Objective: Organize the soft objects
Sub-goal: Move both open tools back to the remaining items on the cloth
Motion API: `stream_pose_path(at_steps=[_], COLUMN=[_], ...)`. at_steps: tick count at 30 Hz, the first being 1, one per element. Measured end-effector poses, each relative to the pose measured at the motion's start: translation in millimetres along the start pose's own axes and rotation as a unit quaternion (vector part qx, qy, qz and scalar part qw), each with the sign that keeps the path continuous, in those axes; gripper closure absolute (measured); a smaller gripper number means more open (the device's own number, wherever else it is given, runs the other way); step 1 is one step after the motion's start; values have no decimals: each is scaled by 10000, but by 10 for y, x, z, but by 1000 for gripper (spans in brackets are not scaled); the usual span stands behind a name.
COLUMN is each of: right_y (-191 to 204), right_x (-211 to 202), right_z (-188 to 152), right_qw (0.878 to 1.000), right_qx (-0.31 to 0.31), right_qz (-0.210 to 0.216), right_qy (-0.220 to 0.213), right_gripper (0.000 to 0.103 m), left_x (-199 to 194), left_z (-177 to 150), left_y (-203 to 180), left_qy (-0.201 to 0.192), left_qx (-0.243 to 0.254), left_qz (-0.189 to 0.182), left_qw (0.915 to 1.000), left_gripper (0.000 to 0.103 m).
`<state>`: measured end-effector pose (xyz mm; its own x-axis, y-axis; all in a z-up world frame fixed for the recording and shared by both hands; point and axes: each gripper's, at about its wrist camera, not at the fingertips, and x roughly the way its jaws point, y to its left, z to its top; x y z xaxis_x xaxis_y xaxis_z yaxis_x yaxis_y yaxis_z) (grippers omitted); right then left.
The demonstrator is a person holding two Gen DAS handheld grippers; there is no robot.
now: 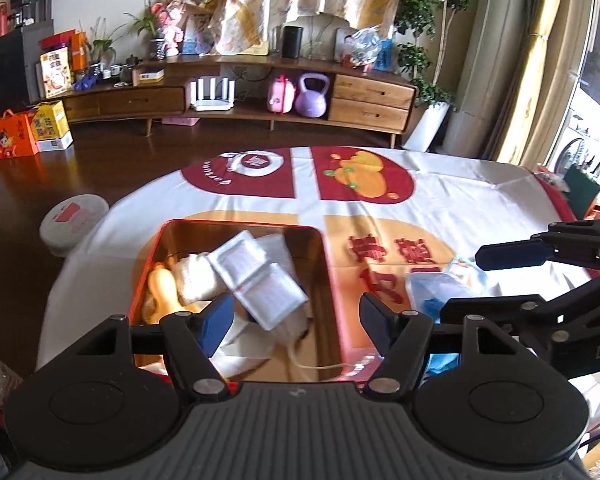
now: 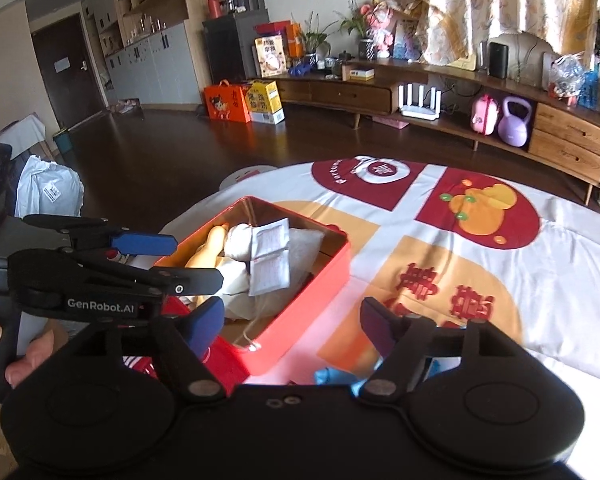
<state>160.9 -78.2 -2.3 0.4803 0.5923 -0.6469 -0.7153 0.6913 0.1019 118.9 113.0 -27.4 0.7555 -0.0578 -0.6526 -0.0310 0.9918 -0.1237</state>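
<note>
A red tin box sits on the cloth-covered table. It holds white sachet packets, a rolled white cloth, a yellow soft toy and a white pouch with a cord. My left gripper is open and empty over the box's near end. My right gripper is open and empty by the box's right near corner. A clear bag with blue soft items lies on the cloth just below the right gripper.
The round table has a white, red and orange printed cloth. A white round stool stands left of it on the dark floor. A wooden TV cabinet lines the far wall. A white bag sits at left.
</note>
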Motion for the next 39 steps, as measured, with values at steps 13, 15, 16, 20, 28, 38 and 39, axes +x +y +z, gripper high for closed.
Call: stream_pose_path(at_steps=[13, 15, 16, 20, 28, 38, 39], right_y=[-476, -569, -613, -790, -1113, -1145, -1143], right_x=[-573, -640, -663, -733, -753, -429, -395], right_z=[-372, -461, -498, -625, -819, -1066, -1083], right_qw=[9976, 9967, 9961, 9940, 9905, 9956, 9958], right_qx=[412, 499, 543, 741, 940, 586, 577], right_qz=[-349, -396, -436, -605, -903, -729, -703], right_qy=[-438, -513, -535, -539, -441, 29, 71], right_gripper=[4, 1, 1, 0, 0, 0, 1], left_x=[-19, 5, 17, 100, 254, 684, 747], left_z=[-41, -48, -53, -77, -166, -315, -343], left_y=[-561, -633, -669, -796, -1035, -1237, -1242], left_qy=[-31, -33, -35, -5, 25, 631, 734], left_qx=[279, 297, 298, 279, 390, 487, 441], left_qz=[-335, -390, -426, -575, -582, -785, -800], left_qw=[9990, 9988, 9986, 9980, 9975, 9937, 9931], left_gripper=[18, 15, 14, 5, 1, 1, 1])
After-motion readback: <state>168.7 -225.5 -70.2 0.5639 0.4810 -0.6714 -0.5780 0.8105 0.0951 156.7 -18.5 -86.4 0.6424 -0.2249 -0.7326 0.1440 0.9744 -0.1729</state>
